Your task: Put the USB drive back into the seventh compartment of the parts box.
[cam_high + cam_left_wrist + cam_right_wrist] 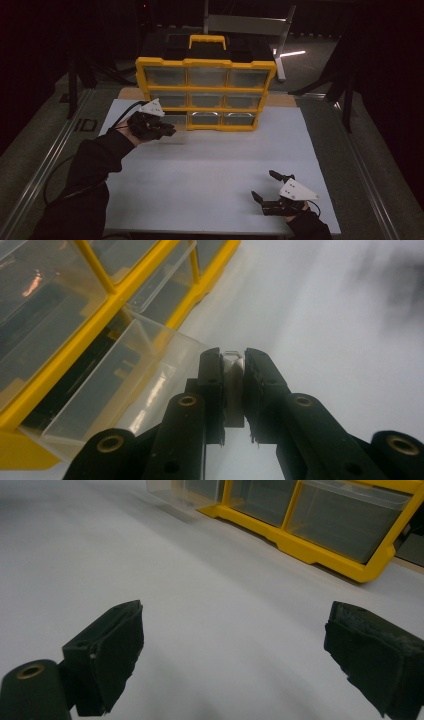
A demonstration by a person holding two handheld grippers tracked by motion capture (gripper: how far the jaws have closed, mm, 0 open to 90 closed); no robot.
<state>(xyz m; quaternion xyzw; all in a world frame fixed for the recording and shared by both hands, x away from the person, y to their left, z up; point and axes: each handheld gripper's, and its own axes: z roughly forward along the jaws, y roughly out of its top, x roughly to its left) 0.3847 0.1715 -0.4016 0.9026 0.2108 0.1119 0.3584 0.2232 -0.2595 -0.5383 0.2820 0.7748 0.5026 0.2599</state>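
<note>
Two grippers are mine at this desk [210,165], one in each hand. My left gripper [167,131] sits near the desk's far-left part, just in front of the yellow organizer [205,62] that stands along the far edge. Its fingers [210,385] are pinching the lip at the front of a clear drawer [130,385], the one at the left end of the cabinet's bottom row. In the left gripper view that lip is squeezed between my two black pads, and the drawer stands partly out of its slot, tilting forward over the white surface with its front wall nearest me. The neighbouring drawers [222,118] in the bottom row sit pushed in, flush with the yellow frame.

Towards the desk's near-right corner rests my right gripper [265,186], well apart from the organizer. Its fingers [107,655] are spread wide with nothing between them, pointing across the bare white top towards the cabinet's yellow base.
</note>
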